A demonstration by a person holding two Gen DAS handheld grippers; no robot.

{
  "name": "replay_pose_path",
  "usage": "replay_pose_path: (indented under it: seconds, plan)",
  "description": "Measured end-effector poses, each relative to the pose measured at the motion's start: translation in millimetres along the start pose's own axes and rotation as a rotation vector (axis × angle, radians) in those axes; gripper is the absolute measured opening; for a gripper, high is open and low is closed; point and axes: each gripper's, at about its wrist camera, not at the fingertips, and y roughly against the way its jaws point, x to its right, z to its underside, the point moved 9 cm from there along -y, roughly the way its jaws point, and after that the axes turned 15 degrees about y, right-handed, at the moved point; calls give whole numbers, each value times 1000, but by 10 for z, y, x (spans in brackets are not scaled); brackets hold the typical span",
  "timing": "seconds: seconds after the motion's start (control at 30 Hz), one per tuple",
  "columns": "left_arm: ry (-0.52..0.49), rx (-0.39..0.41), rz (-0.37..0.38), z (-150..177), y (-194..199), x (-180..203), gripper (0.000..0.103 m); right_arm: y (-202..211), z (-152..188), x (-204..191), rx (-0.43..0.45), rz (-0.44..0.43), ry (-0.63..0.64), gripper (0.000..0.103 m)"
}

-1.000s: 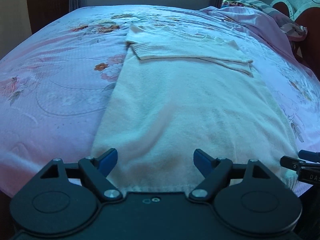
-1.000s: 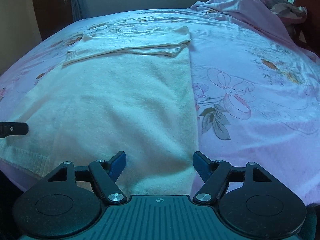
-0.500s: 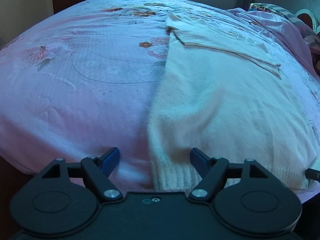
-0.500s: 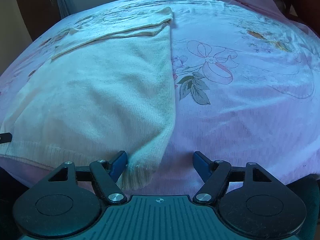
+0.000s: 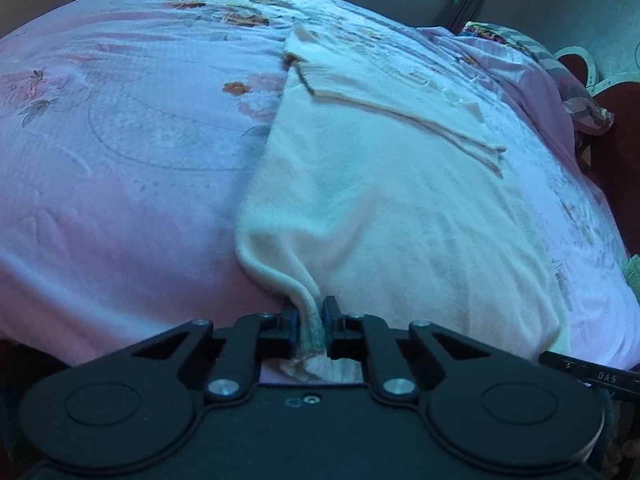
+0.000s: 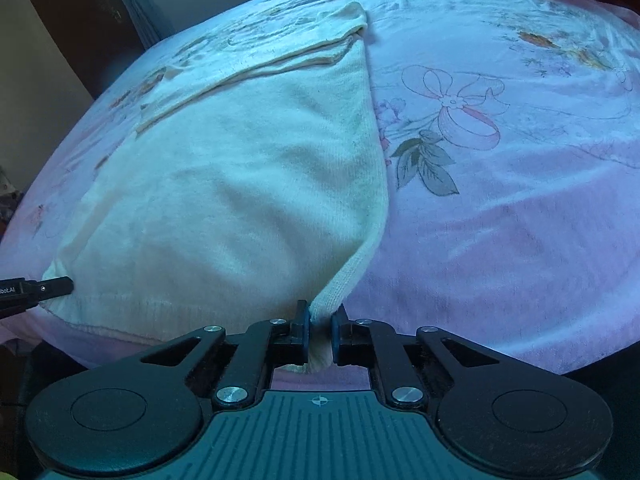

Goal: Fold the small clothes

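With the cream knitted sweater (image 5: 384, 200) spread flat on the pink floral bedspread (image 5: 120, 160), its ribbed hem lying along the lower edge of both frames, each near corner has been taken by a claw. In the left wrist view the left gripper (image 5: 310, 326) is seen at bottom centre, its jaws having just been closing, and the hem's left corner is now pinched between the blue pads. In the right wrist view the right gripper (image 6: 319, 334) is likewise clenched on the hem's right corner at bottom centre, its jaws also having just been closing. The sleeves appear already folded across the chest toward the upper part of each frame.

The step in hand is judged to be the bottom-to-top fold. It would be done well if both corners were lifted together and kept level, so that the hem stays taut and no slack gathers between the two claws. The hem should then be carried away toward the collar in the upper frame and laid down square on the folded sleeves before either grip is let go.
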Motion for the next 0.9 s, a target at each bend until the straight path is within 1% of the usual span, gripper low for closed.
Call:
replay_pose_path:
  seconds: [0.1, 0.17, 0.27, 0.33, 0.37, 0.4, 0.43, 0.5, 0.53, 0.57, 0.67, 0.73, 0.8, 0.83, 0.87, 0.9]
  plan:
    - [-18, 39, 33, -232, 29, 204, 10, 86, -250, -3, 57, -21, -9, 9]
    - [-25, 70, 55, -475, 3, 347, 10, 114, -474, 43, 99, -29, -32, 9]
    - [-10, 114, 66, -868, -109, 488, 10, 45, -812, 185, 142, -40, -91, 9]
    - [-2, 127, 55, -1104, -251, 544, 10, -61, -1045, 308, 160, -40, -126, 9]
    - [4, 128, 37, -1201, -333, 548, 10, -117, -1148, 365, 169, -32, -133, 9]
    - [10, 118, 27, -1270, -395, 551, 8, -196, -1258, 432, 170, -24, -136, 9]
    - [10, 112, 27, -1329, -431, 553, 8, -254, -1334, 483, 171, -20, -147, 9]
    - [-35, 101, -7, -1364, -464, 563, 13, -356, -1446, 555, 172, -22, -159, 9]
    - [-57, 69, -26, -1343, -487, 542, 23, -408, -1488, 569, 169, -11, -151, 9]
    - [-60, 49, -34, -1311, -492, 505, 25, -469, -1525, 580, 164, -6, -144, 9]
    - [-72, 26, -66, -1226, -501, 370, 25, -650, -1624, 637, 156, 0, -172, 9]
    - [-48, 19, -75, -1203, -513, 286, 25, -786, -1714, 707, 151, 13, -197, 9]
    - [-20, 19, -69, -1214, -506, 249, 25, -932, -1802, 822, 142, 52, -228, 9]
    - [-24, 21, -63, -1224, -498, 255, 26, -1014, -1819, 880, 122, 78, -231, 9]
    - [-38, 23, -61, -1230, -491, 271, 28, -1106, -1819, 907, 89, 78, -230, 9]
    - [-56, 19, -56, -1226, -483, 292, 29, -1140, -1828, 914, 78, 69, -228, 10]
